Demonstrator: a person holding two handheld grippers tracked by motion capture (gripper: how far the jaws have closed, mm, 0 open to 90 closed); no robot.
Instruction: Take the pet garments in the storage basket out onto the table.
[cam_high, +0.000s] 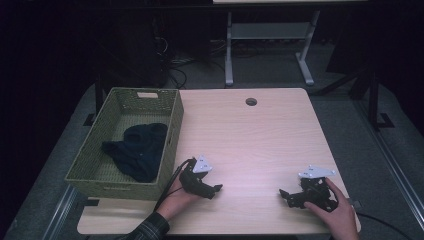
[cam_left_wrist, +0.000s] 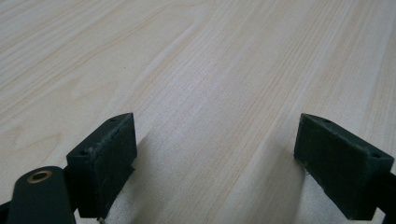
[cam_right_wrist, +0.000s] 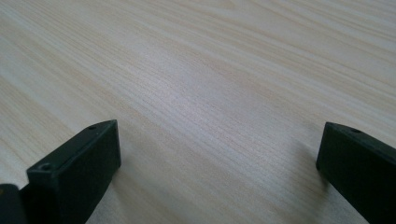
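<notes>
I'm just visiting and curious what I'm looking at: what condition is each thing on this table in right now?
Green woven basket: upright at the table's left edge, holding the cloth.
Dark crumpled cloth: bunched inside the basket.
Left gripper: jaws wide open, nothing between them, low over bare wood.
Right gripper: jaws wide open, nothing between them, low over bare wood.
Light wooden table: bare apart from the basket and the grippers.

A pale wooden table (cam_high: 260, 135) with a round cable hole (cam_high: 251, 101) near its far edge carries the scene. A green woven basket (cam_high: 172, 131) sits on its left side, overhanging the left edge. Both grippers rest low at the near edge, the left gripper (cam_high: 216, 189) just beside the basket, the right gripper (cam_high: 283, 194) well apart from it.
</notes>
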